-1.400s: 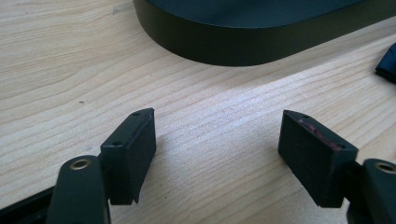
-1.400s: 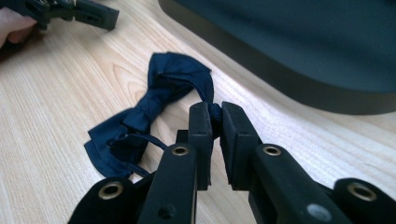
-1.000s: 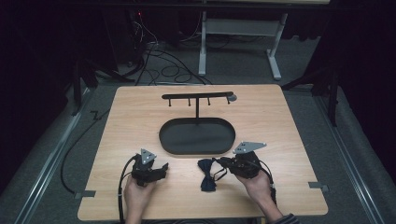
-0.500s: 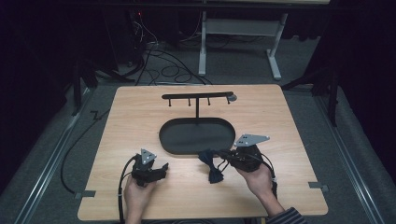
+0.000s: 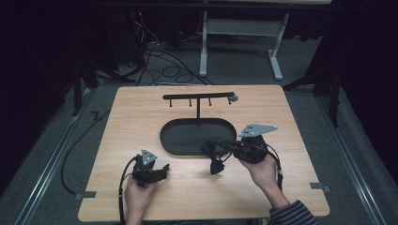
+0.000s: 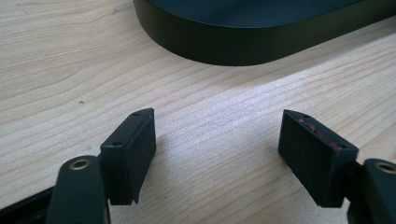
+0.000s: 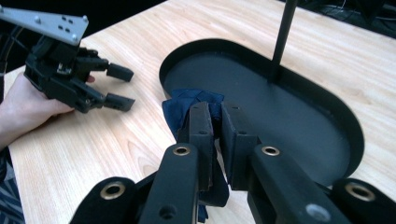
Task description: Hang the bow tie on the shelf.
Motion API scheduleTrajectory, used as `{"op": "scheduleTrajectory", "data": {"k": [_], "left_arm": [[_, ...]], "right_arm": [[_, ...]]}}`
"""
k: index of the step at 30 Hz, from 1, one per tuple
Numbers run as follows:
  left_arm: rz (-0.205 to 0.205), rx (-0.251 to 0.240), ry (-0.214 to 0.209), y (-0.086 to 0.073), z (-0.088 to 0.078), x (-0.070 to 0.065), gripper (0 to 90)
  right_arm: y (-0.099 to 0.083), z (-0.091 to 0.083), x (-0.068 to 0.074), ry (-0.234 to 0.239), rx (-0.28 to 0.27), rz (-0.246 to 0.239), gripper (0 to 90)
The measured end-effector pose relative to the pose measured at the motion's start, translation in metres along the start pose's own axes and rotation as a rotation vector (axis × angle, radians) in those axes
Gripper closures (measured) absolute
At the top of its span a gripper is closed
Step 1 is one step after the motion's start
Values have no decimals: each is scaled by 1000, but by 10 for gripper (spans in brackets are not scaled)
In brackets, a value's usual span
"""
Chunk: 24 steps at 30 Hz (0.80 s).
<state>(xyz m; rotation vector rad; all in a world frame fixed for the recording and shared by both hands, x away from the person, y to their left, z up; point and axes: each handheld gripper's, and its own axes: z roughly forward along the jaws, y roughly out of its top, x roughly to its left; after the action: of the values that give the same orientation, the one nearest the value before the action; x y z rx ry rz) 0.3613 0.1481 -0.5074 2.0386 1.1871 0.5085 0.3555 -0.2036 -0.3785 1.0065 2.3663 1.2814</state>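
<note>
A dark blue bow tie hangs above the table just in front of the black oval tray. My right gripper is shut on it. In the right gripper view the cloth bunches between and below the two closed jaws, over the tray's near rim. My left gripper rests low on the wooden table at the front left, open, with bare wood between its jaws. The tray's wall lies just ahead of it.
A thin black T-shaped stand with small hooks rises from the tray's far side; its pole stands beyond the bow tie. Bare wood surrounds the tray. Cables and a white frame lie on the floor behind the table.
My right gripper has risen off the table with the bow tie and shifted toward the tray's near edge. The left gripper has stayed where it was.
</note>
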Motion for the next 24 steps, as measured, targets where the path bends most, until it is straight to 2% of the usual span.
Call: {"op": "scheduleTrajectory", "data": {"k": [10, 24], "left_arm": [[0, 0, 0, 0, 0, 0, 280], [0, 0, 0, 0, 0, 0, 281]], "right_arm": [[19, -11, -6, -11, -24, -20, 855], [42, -14, -12, -35, -38, -56, 855]]}}
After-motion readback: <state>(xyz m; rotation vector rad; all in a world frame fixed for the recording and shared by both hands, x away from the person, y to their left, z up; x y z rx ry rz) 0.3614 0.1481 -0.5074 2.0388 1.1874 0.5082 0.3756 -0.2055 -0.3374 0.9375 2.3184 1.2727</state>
